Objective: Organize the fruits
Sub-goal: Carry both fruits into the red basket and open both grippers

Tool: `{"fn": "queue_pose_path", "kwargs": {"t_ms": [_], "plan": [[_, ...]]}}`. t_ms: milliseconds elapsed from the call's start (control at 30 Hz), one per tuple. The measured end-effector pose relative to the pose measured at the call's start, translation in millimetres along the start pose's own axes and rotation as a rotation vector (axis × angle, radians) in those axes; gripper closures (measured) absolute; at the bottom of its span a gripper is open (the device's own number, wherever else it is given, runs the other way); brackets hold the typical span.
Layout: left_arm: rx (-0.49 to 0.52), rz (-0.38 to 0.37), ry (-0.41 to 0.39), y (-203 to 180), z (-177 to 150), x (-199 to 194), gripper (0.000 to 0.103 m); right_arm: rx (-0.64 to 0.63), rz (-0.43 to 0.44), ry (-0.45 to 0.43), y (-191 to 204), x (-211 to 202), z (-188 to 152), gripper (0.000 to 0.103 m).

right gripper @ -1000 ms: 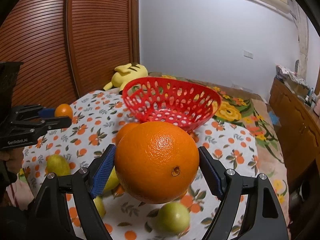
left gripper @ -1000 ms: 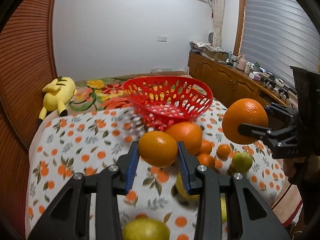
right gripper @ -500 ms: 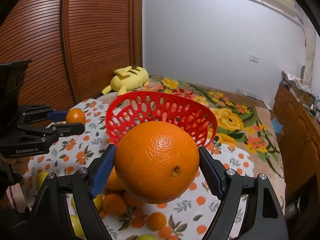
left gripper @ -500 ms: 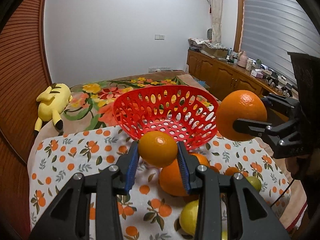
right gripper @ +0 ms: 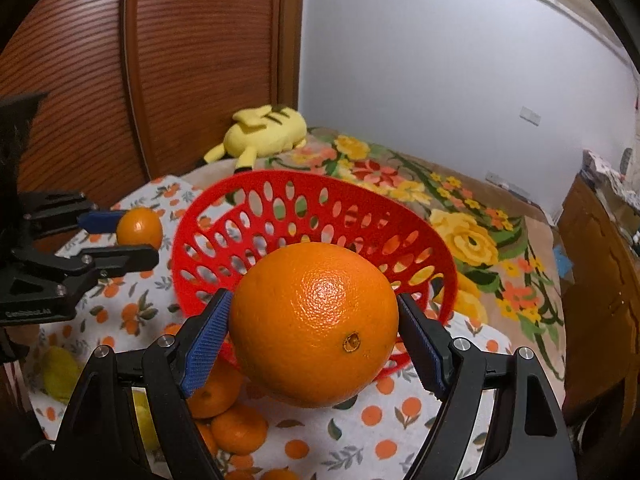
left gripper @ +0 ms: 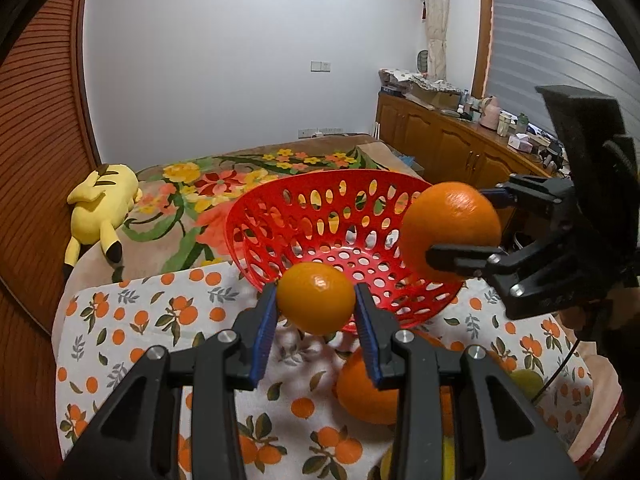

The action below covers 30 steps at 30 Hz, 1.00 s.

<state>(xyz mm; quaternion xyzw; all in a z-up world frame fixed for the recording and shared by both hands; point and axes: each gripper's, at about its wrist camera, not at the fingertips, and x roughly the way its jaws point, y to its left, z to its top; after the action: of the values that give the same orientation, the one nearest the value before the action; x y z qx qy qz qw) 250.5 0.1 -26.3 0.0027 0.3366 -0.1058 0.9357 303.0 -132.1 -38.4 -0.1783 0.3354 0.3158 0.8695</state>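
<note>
A red perforated basket [left gripper: 320, 216] [right gripper: 280, 200] stands on the orange-print cloth ahead of both grippers. My left gripper [left gripper: 316, 300] is shut on a small orange [left gripper: 316, 298], held at the basket's near rim. From the right wrist view the same gripper [right gripper: 120, 236] and small orange [right gripper: 140, 226] hang left of the basket. My right gripper [right gripper: 314, 324] is shut on a big orange [right gripper: 314, 324], just in front of the basket's near rim. In the left wrist view that big orange [left gripper: 450, 228] hangs over the basket's right side in the right gripper [left gripper: 460, 228].
Loose oranges [right gripper: 236, 428] [left gripper: 368, 388] and yellow-green fruits [right gripper: 60, 372] [left gripper: 526, 384] lie on the cloth [left gripper: 120, 320] below the grippers. A yellow plush toy [left gripper: 100, 208] lies on the floral blanket behind. Wooden cabinets [left gripper: 448, 144] line the right wall.
Both grippers have moved forward with their oranges toward the basket, which now fills more of each view. The loose fruits have slid down toward the bottom of the frames.
</note>
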Motion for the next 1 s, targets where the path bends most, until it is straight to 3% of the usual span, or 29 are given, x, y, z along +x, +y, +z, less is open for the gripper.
{"fn": "queue_pose_path", "kwargs": {"t_ms": [567, 1000], "plan": [[0.007, -0.013, 0.029, 14, 13, 33, 0.067, -0.062, 0.015, 0.214, 1, 60, 8, 0.020], [0.017, -0.012, 0.040, 10, 14, 37, 0.067, -0.087, 0.017, 0.304, 4, 85, 9, 0.018]]}}
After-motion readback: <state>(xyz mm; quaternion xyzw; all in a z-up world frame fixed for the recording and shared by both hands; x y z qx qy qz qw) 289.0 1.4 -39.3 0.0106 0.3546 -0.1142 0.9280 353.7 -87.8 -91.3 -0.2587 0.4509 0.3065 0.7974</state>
